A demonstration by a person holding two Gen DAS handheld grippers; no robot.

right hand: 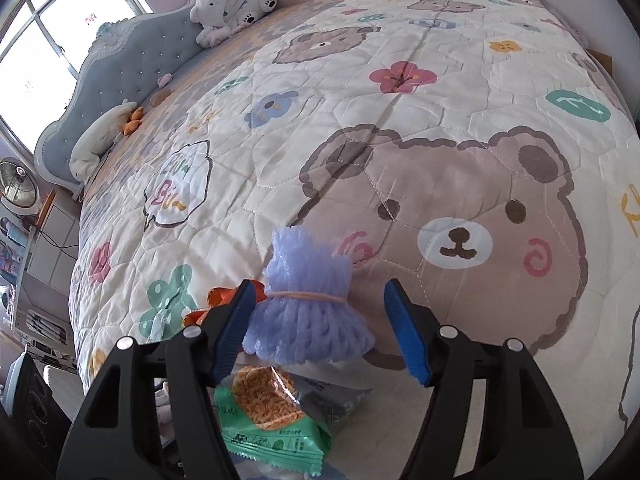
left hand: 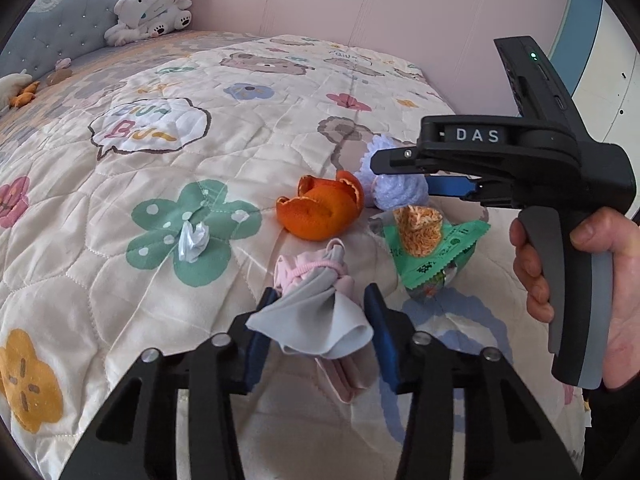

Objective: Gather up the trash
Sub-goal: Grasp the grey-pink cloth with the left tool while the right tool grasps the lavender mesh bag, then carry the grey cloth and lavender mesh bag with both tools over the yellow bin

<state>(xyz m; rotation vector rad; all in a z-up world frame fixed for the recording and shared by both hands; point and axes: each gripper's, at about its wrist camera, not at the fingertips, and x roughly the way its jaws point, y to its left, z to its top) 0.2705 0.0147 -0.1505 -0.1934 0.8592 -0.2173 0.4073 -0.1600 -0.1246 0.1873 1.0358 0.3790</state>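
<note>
On the cartoon quilt [left hand: 160, 320] lies a grey and pink cloth bundle [left hand: 316, 320] tied with a pink band. My left gripper [left hand: 320, 292] is shut on it, with a blue pad against each side. An orange peel [left hand: 316, 212] and a crumpled white tissue [left hand: 194, 240] lie beyond it. A green snack wrapper [right hand: 276, 420] lies to the right. A purple foam fruit net [right hand: 308, 308] sits between the jaws of my right gripper [right hand: 320, 288]. The left pad is against the net and the right pad stands apart from it, so this gripper is open.
A person's hand [left hand: 600, 280] holds the right gripper's handle. A white plush toy [left hand: 152, 4] leans on the grey tufted headboard [right hand: 132, 72] at the far end. A fan [right hand: 18, 188] and shelves stand beside the bed's left edge.
</note>
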